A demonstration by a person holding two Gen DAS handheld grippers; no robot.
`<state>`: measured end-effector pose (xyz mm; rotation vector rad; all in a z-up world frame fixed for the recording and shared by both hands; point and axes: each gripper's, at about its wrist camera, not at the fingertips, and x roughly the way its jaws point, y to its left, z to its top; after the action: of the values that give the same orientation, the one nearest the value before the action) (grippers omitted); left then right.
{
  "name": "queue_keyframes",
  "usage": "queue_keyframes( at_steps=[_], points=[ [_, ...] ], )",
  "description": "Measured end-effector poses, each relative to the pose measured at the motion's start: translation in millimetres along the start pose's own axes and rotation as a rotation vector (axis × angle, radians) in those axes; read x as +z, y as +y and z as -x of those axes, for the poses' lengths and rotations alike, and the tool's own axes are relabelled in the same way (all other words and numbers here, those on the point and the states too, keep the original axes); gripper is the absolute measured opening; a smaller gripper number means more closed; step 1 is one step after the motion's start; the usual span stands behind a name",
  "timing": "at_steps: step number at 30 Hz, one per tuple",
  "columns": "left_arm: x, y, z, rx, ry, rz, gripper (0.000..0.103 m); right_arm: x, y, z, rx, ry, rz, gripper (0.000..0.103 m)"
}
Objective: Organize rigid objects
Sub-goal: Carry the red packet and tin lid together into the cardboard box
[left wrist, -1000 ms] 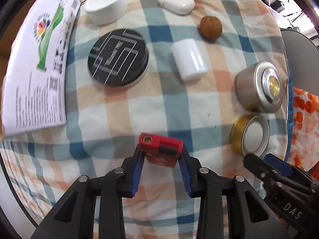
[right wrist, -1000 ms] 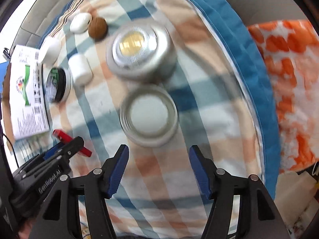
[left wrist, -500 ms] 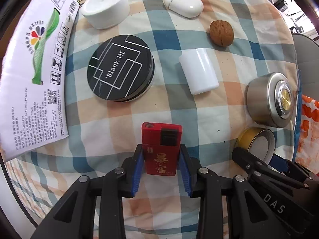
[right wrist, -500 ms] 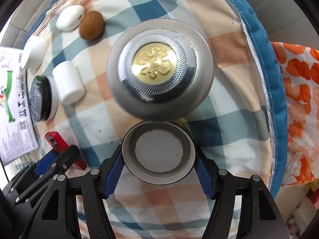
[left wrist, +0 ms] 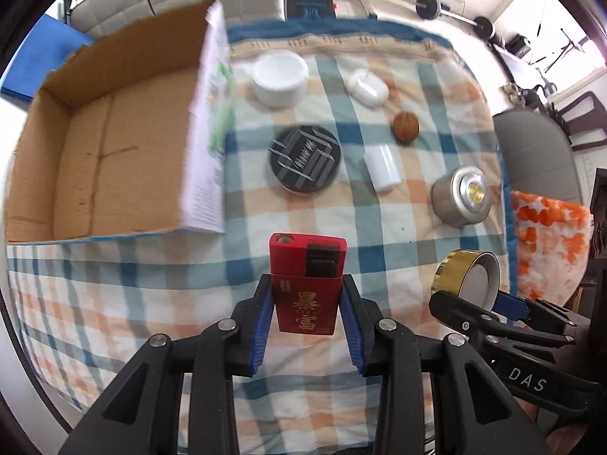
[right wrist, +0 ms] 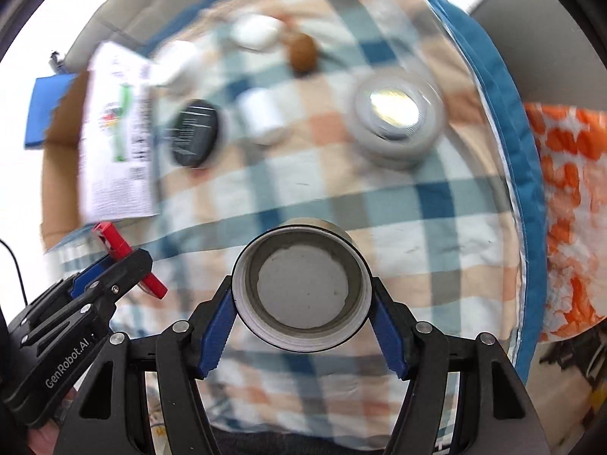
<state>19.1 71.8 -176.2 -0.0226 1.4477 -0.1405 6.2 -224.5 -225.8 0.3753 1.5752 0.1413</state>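
My left gripper is shut on a red lighter with gold characters and holds it above the checked cloth. My right gripper is shut on a gold round lid, open side towards the camera, lifted off the cloth. The lid also shows in the left wrist view, the lighter in the right wrist view. An open cardboard box stands at the left.
On the cloth lie a black round tin, a white cylinder, a silver jar, a walnut, a white case and a white cup. An orange patterned cloth lies at the right.
Both grippers have risen from the cloth. The left one lifted the lighter. The right one closed on the gold lid and raised it. The box interior has come into view.
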Motion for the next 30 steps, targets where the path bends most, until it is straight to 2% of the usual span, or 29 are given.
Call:
queue_keyframes(
  at_steps=[1,3,4,8,13,19,25,27,30],
  points=[
    [5,2,21,0.003,-0.022,0.007,0.031,5,10,9,0.006,-0.013,0.014,0.069],
    [29,-25,47,0.014,-0.059,0.02,0.031,4,34,30,0.021,-0.042,0.043,0.069],
    [32,-12,64,0.019,-0.082,0.026,0.031,11,50,32,0.022,-0.055,0.057,0.069],
    [58,9,90,0.039,-0.144,0.029,0.031,27,119,42,0.039,-0.104,0.099,0.069],
    [92,58,90,0.041,-0.168,0.018,0.031,59,203,37,0.039,-0.141,0.137,0.069],
    [145,137,57,0.011,-0.126,0.069,0.031,101,289,-8,0.021,-0.129,0.166,0.069],
    [194,206,-22,-0.096,0.034,0.156,0.031,146,336,-80,-0.026,-0.059,0.159,0.069],
    [206,221,-54,-0.132,0.098,0.182,0.031,158,344,-104,-0.05,-0.032,0.161,0.069],
    [217,232,-94,-0.145,0.172,0.201,0.031,174,355,-137,-0.085,0.009,0.161,0.069]
  ],
)
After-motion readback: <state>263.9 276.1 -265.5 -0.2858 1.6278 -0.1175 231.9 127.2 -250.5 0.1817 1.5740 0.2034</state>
